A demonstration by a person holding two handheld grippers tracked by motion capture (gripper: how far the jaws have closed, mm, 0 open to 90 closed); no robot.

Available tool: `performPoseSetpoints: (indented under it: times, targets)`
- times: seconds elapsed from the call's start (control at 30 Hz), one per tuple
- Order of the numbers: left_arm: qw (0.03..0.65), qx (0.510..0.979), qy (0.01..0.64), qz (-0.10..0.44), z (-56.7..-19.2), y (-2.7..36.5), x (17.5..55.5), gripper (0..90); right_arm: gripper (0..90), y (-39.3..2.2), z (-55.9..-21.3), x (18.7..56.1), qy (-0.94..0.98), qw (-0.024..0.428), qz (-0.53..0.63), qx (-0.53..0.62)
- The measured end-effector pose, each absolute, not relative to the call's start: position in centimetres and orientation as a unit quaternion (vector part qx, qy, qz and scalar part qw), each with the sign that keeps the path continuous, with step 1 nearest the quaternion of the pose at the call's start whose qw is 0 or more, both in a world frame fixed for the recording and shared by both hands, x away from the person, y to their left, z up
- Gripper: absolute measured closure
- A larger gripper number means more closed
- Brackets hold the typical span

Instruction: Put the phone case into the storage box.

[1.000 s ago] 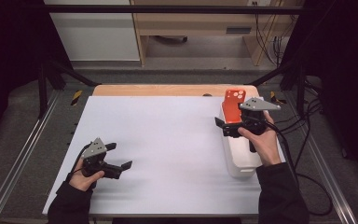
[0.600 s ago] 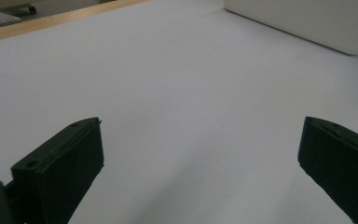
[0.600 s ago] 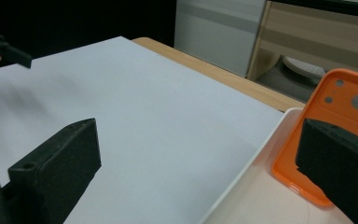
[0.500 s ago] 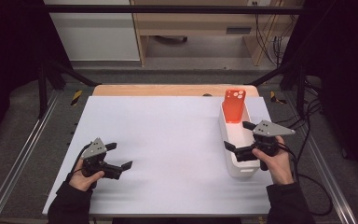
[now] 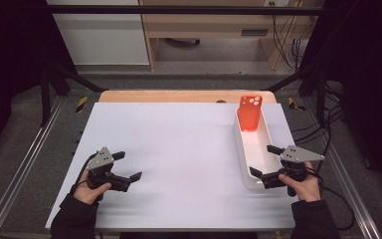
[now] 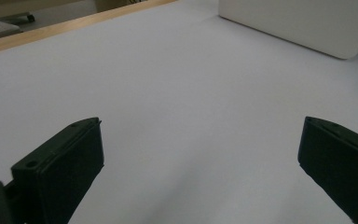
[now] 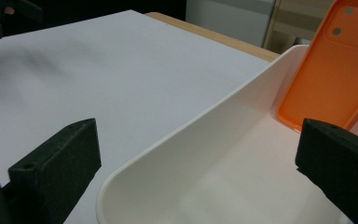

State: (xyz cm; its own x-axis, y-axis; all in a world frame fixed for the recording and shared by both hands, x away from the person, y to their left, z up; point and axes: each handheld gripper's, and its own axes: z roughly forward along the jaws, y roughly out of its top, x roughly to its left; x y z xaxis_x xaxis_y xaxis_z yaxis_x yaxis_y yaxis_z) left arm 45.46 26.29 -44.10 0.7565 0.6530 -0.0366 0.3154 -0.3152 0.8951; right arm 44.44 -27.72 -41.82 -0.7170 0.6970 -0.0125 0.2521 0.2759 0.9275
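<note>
In the high view, the orange phone case (image 5: 249,112) is seen leaning upright at the far end of the white tray (image 5: 243,164), at about two o'clock on the white tabletop (image 5: 179,149). The right gripper (image 5: 269,165) is held at the tray's near end, jaws spread and empty; the left gripper (image 5: 127,166) is parked at eight o'clock, jaws also apart.

In the left gripper view, bare tabletop is framed between open jaws, with the tray's wall (image 6: 298,23) at one o'clock.

In the right gripper view, the case (image 7: 328,79) is seen beyond the open jaws. The placing step is probably finished; next, a clear withdrawal is called for.
</note>
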Motion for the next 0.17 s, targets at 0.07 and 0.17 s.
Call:
performPoseSetpoints:
  times: [0.07, 0.17]
  targets:
    - [0.499, 0.793, 0.305, 0.169, -44.08, 26.32, 45.43, 0.0, 0.5, -27.88, -41.87, 44.34, 0.767, 0.214, 0.52, 0.309]
    - [0.5, 0.793, 0.304, 0.17, -44.0, 26.33, 45.46, 0.0, 0.5, -27.94, -42.0, 44.34, 0.767, 0.213, 0.521, 0.31]
